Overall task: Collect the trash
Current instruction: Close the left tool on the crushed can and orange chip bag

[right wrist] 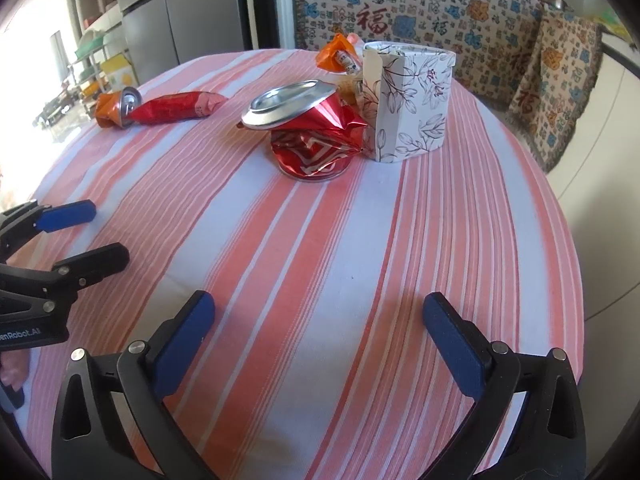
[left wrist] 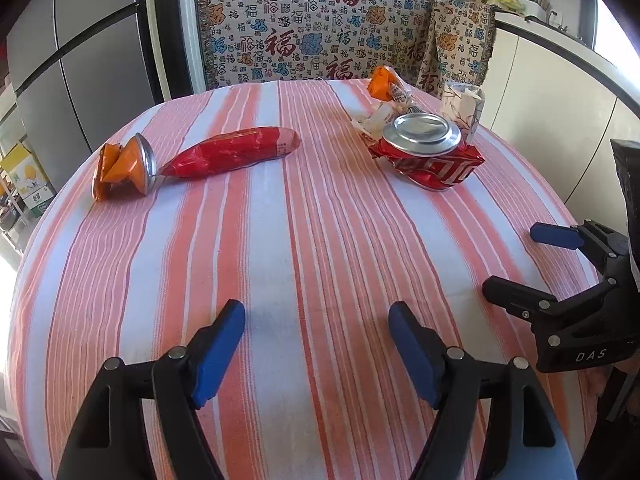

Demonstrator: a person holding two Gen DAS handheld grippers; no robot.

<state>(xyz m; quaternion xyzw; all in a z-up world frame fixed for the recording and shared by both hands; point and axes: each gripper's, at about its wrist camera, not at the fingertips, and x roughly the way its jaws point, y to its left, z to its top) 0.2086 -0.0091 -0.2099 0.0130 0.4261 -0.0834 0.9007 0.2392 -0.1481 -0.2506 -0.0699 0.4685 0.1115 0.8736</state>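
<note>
A crushed red can [left wrist: 424, 152] [right wrist: 312, 128] stands on the striped tablecloth [left wrist: 280, 240] [right wrist: 320, 260], beside a white floral paper box [right wrist: 408, 100] [left wrist: 462, 106]. Behind them lie an orange wrapper [left wrist: 384, 84] [right wrist: 338, 54] and crumpled paper [left wrist: 370, 120]. Further left lie a crushed orange can [left wrist: 124, 166] [right wrist: 116, 108] and a red snack wrapper [left wrist: 232, 152] [right wrist: 176, 108]. My left gripper [left wrist: 316, 344] [right wrist: 92, 236] hangs open over bare cloth, nothing between its fingers. My right gripper [right wrist: 320, 336] [left wrist: 516, 264] is open wide, also with nothing in it, well short of the red can.
A sofa with a patterned throw [left wrist: 320, 28] [right wrist: 420, 8] stands behind the table. A grey fridge [left wrist: 80, 60] [right wrist: 180, 12] is at the left, a white counter [left wrist: 560, 80] with pots at the right. The table's near half holds only cloth.
</note>
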